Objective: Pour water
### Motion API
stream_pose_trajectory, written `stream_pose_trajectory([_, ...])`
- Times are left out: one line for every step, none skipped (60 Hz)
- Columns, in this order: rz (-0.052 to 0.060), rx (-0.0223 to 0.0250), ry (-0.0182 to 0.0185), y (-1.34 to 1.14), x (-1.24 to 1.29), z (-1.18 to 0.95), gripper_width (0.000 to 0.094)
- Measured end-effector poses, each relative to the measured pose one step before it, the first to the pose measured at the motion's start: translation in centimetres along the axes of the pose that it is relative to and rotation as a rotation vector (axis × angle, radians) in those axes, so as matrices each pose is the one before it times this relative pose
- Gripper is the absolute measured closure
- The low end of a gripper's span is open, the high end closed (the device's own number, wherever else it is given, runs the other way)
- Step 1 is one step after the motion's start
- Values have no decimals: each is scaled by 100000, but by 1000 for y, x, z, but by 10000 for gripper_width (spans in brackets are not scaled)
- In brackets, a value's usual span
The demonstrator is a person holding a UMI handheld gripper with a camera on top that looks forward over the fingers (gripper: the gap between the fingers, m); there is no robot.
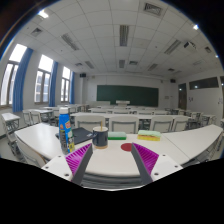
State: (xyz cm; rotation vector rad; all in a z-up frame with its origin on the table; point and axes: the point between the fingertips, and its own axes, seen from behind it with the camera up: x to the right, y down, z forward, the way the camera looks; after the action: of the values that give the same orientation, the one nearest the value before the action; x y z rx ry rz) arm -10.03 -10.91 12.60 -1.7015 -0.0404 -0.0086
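Observation:
A tall blue bottle (64, 128) with a coloured label stands upright on the white desk (110, 165), beyond and to the left of my left finger. A dark cup (100, 137) stands upright just to its right, a little beyond the left fingertip. A flat red disc (126, 147) lies on the desk ahead of the right finger. My gripper (113, 160) is open and empty, low over the desk, with the magenta pads (84, 157) spread wide. Nothing stands between the fingers.
A yellow-green block (152, 135) lies on the desk at the far right. Rows of white desks and chairs (122, 122) fill the classroom behind, with a green chalkboard (127, 94) on the far wall and windows (42, 80) on the left.

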Motion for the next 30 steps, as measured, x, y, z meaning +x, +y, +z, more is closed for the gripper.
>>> stream_pose_trajectory([137, 14, -348, 4, -98, 6, 95])
stream_pose_trajectory([95, 81, -574, -5, -146, 4, 96])
stream_pose_trajectory([113, 128, -648, -38, -178, -6, 97])
stream_pose_trajectory([127, 227, -539, -44, -142, 6, 97])
stream_pose_trajectory([148, 322, -704, -103, -244, 5, 96])
stream_pose_trajectory([148, 368, -858, -111, -284, 5, 95])
stream_pose_trajectory([210, 326, -708, -280, -954, 33, 94])
stream_pose_trajectory([257, 493, -967, -177, -858, -487, 95])
stream_pose_trajectory([317, 537, -1119, -149, -606, -21, 93])
stream_pose_trajectory([306, 366, -1260, -19, -365, 560, 95])
stream_pose_trajectory([299, 44, -1222, -16, -686, 88, 94])
stream_pose_trajectory([356, -68, -1159, 32, -746, 212, 96])
stream_pose_trajectory([310, -46, -1275, 57, -799, 254, 96])
stream_pose_trajectory([239, -24, -1462, 29, -839, 310, 96])
stream_pose_trajectory([-15, -167, -1663, -18, -778, 345, 94])
stream_pose_trajectory([-132, -284, -1684, 128, -867, 375, 96])
stream_pose_trajectory([-74, -226, -1824, 572, -149, 749, 96])
stream_pose_trajectory([27, -762, -1036, -141, -1546, 388, 98])
stream_pose_trajectory([180, -608, -1293, 80, -827, 523, 99])
stream_pose_trajectory([273, -199, -1617, 287, -126, 681, 98])
stream_pose_trajectory([210, 107, -1401, -46, -827, 524, 97])
stream_pose_trajectory([133, 413, -1471, -130, -803, 551, 96])
stream_pose_trajectory([50, 371, -1308, -75, -731, 644, 97])
stream_pose_trajectory([-4, 20, -816, 26, -625, 586, 96])
stream_pose_trajectory([-122, -327, -428, 80, -503, 636, 92])
stream_pose_trajectory([-277, -290, -413, 456, 174, 1197, 91])
stream_pose_trajectory([-222, -328, 503, -453, -1616, 259, 91])
stream_pose_trajectory([-413, 152, 383, -122, -220, 525, 90])
stream_pose_trajectory([-583, 565, 705, -207, -177, 699, 89])
stream_pose_trajectory([-651, 681, 1097, -210, -35, 709, 91])
